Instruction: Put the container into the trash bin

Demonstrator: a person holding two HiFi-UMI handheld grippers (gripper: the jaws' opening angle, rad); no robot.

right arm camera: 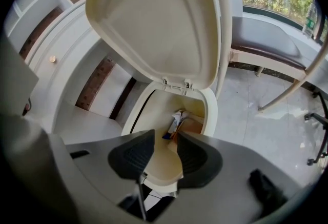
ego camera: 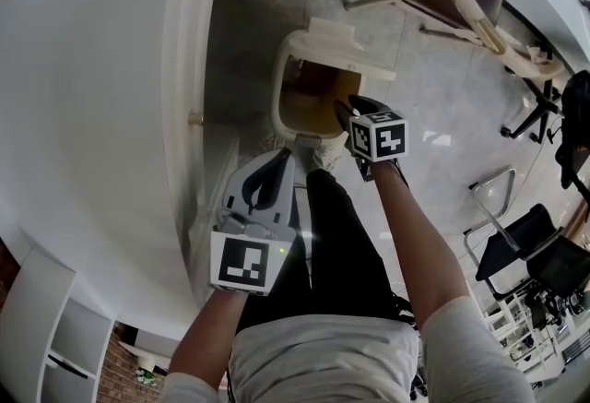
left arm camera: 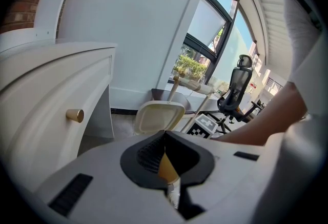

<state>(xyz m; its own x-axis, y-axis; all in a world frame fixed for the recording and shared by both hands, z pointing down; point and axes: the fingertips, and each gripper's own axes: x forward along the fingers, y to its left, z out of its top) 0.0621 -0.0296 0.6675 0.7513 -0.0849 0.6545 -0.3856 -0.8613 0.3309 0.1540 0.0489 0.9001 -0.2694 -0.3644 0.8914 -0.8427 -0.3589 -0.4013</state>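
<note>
- Right gripper (ego camera: 348, 111) hangs over the open trash bin (ego camera: 281, 83) in head view; left gripper (ego camera: 277, 161) hangs back.
- Left gripper view: jaws together, empty.
- Right gripper view: jaws apart; container (right arm camera: 177, 120) lies inside bin, drop seemingly done.

The right arm (ego camera: 417, 235) stretches forward, bare below a short pale sleeve, and its wrist tips the right gripper (ego camera: 353, 113) steeply down. That gripper's jaws stand wide apart, and its dark ribbed pads (right arm camera: 134, 155) hold nothing. The right cube (ego camera: 380, 136) faces up toward the head. The left arm (ego camera: 198, 350) is kept closer to the body, with the left gripper (ego camera: 275, 163) angled forward and gently down, nearer the torso than the right one. Its jaws are together, tips meeting, with nothing gripped between them. The left cube (ego camera: 246, 263) sits just ahead of the wrist
</note>
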